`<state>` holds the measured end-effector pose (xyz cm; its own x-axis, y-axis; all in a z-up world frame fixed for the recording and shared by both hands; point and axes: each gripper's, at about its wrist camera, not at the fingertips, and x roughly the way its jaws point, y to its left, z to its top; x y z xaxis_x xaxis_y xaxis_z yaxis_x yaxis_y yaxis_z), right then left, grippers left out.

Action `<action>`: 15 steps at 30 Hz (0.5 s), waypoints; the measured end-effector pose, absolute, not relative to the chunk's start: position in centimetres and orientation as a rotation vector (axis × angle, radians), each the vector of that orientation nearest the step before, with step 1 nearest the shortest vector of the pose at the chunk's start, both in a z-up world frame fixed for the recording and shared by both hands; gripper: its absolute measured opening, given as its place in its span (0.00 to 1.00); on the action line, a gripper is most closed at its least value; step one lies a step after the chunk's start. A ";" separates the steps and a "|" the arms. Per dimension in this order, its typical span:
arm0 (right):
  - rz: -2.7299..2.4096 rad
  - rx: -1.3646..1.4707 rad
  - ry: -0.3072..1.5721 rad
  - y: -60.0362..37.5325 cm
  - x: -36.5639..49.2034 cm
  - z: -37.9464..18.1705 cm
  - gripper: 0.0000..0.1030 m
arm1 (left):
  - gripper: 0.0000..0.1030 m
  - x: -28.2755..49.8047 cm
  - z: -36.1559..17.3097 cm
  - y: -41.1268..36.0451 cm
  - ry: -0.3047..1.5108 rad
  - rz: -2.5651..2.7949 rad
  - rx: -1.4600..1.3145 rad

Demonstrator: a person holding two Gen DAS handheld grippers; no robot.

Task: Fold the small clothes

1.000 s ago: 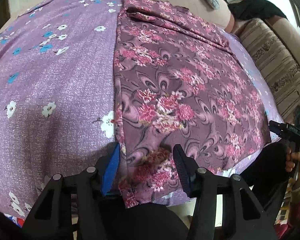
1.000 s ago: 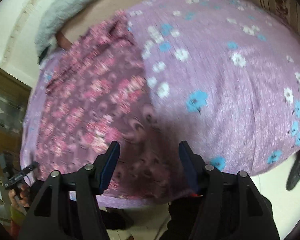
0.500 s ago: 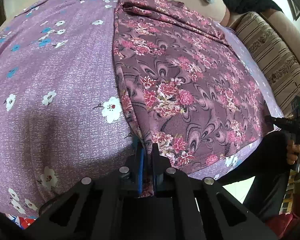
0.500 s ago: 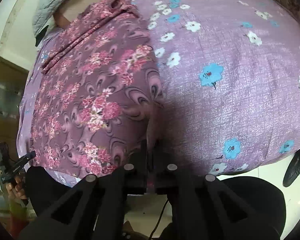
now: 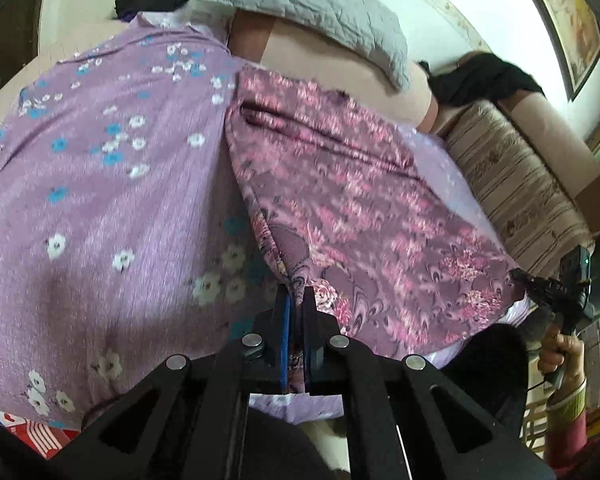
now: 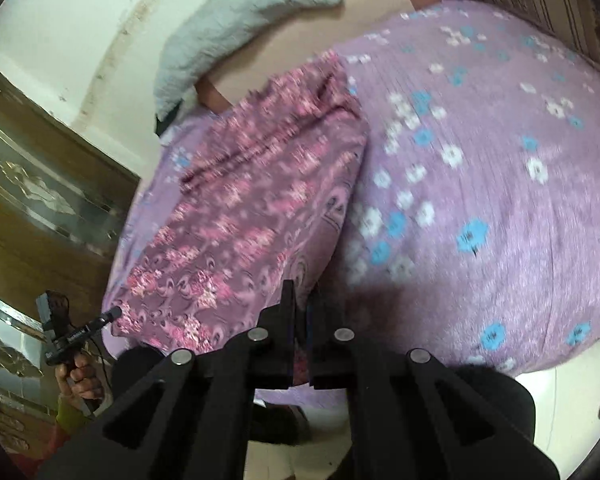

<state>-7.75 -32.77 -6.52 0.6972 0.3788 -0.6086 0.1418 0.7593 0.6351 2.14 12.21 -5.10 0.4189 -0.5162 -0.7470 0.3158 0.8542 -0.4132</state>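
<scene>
While my left gripper (image 5: 295,300) is clamped on the near left corner of the floral garment (image 5: 352,216), its blue-padded fingers (image 5: 285,320) pressed together with only the cloth's thickness between them, my right gripper (image 6: 301,300) is pinched shut the same way on the near right corner of that garment (image 6: 252,216). Both corners are raised a little off the lilac bedsheet (image 5: 100,208), and the cloth between them sags toward me; the far half of the garment lies flat on the sheet, its creased far edge close to the beige cushion (image 5: 340,60).

My left camera shows what the right one misses: the striped sofa arm (image 5: 520,184) beyond the garment, a black cloth (image 5: 480,80) draped over the backrest, a framed picture (image 5: 572,20) on the wall, and my right hand (image 5: 560,352) gripping its handle at the frame's edge.

My right camera instead shows the wide blue-and-white flowered stretch of the sheet (image 6: 480,200) to the garment's right, a brown wooden cabinet (image 6: 40,200) with glass, and my left hand (image 6: 78,372) on its handle. The grey quilted pillow (image 5: 308,4) on the cushion appears in both views (image 6: 236,20). Motion blur softens both pictures.
</scene>
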 end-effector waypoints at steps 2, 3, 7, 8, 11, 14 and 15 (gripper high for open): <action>0.152 0.743 0.747 -33.2 -7.5 -5.3 0.05 | 0.02 2.9 -4.0 11.9 0.990 -0.521 -0.235; 0.154 0.753 0.726 -33.4 -7.4 -4.8 0.05 | 0.02 3.1 -3.6 11.9 0.974 -0.519 -0.243; 0.140 0.756 0.652 -34.6 -5.8 -2.5 0.05 | 0.02 5.4 -0.6 11.8 0.898 -0.509 -0.289; 0.138 0.751 0.636 -35.0 -5.2 -1.9 0.05 | 0.02 6.1 -0.1 11.5 0.883 -0.504 -0.297; 0.129 0.723 0.610 -35.9 -2.9 -0.4 0.05 | 0.02 9.1 1.5 11.0 0.844 -0.496 -0.325; 0.119 0.699 0.590 -37.1 0.5 0.8 0.05 | 0.02 12.5 2.5 10.7 0.813 -0.482 -0.342; 0.117 0.691 0.584 -37.4 1.4 1.1 0.05 | 0.02 13.9 2.7 10.5 0.805 -0.473 -0.346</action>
